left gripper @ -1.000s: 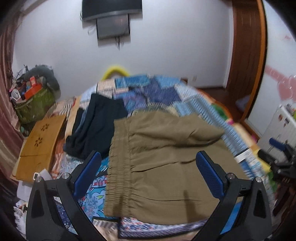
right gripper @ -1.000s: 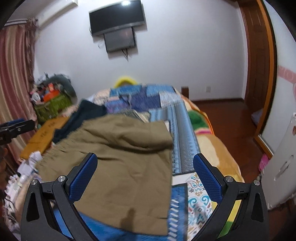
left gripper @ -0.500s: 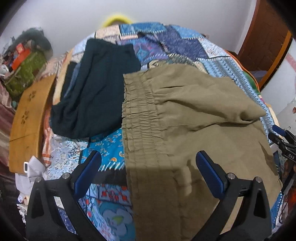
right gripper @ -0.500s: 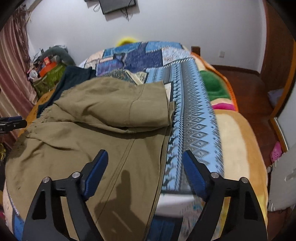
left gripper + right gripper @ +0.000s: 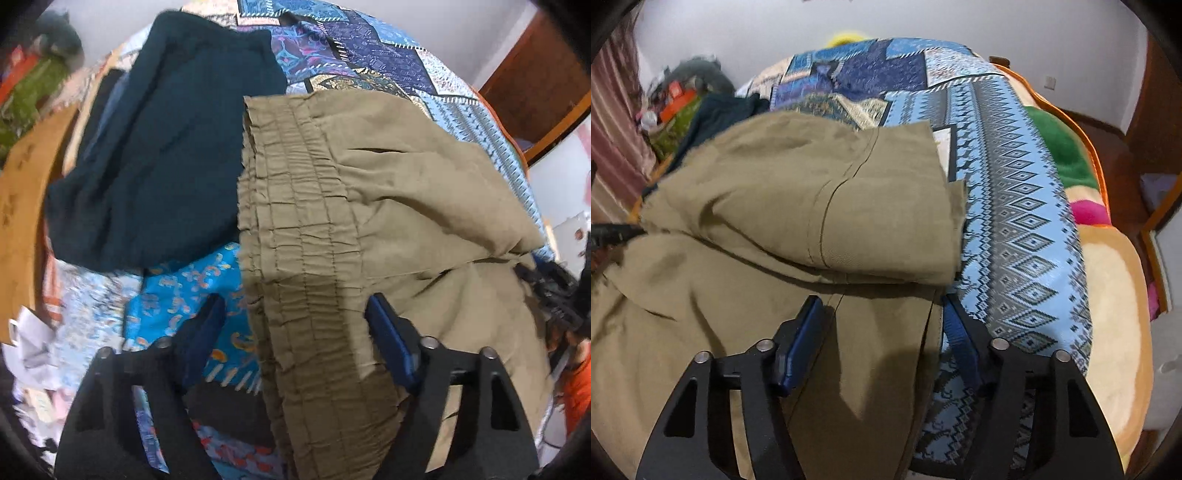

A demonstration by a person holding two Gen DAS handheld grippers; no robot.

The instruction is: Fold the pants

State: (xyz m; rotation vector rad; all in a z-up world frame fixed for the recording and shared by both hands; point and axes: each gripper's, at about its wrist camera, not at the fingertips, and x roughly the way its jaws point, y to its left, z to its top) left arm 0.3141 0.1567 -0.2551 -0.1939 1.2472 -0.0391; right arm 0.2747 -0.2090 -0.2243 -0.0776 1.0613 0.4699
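Observation:
Olive-brown pants (image 5: 388, 206) lie partly folded on the bed, with the gathered elastic waistband (image 5: 295, 229) toward the left. My left gripper (image 5: 293, 314) is open, its blue-padded fingers straddling the near waistband corner. In the right wrist view the pants (image 5: 775, 206) show one leg doubled back over the other. My right gripper (image 5: 882, 314) is open, its fingers astride the near leg's hem edge (image 5: 923, 332). Neither gripper has closed on the cloth.
A dark teal garment (image 5: 166, 147) lies left of the pants on the patchwork quilt (image 5: 369, 48). A wooden board (image 5: 22, 206) and clutter stand at the bed's left. A blue patterned cover (image 5: 1015, 221) and orange blanket (image 5: 1115, 314) lie right of the pants.
Both grippers have dropped down and forward onto the pants. Their jaws have narrowed, the left around the waistband, the right around the leg hem.

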